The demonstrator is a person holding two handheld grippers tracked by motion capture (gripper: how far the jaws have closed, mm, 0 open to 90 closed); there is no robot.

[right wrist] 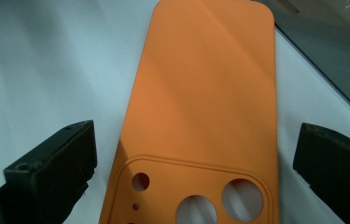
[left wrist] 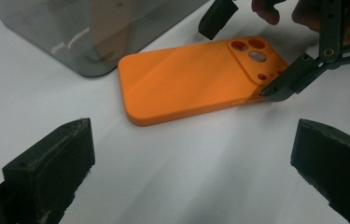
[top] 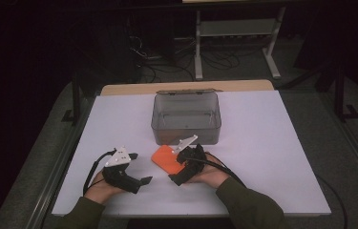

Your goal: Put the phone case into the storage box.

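In the high view, an orange phone case lies flat on the white desk, just in front of a grey see-through box. The right tool sits at the case's near right end. The left tool rests well to the left of the case, touching nothing.

In the left gripper view, the left tool has its jaws spread wide over bare desk, with the case lying beyond them. The right tool straddles the camera-hole end of the case, one jaw tip at its edge.

In the right gripper view, the right tool stands open, a jaw on each side of the case, neither pressing it. The box's corner lies just beside the case's far end.
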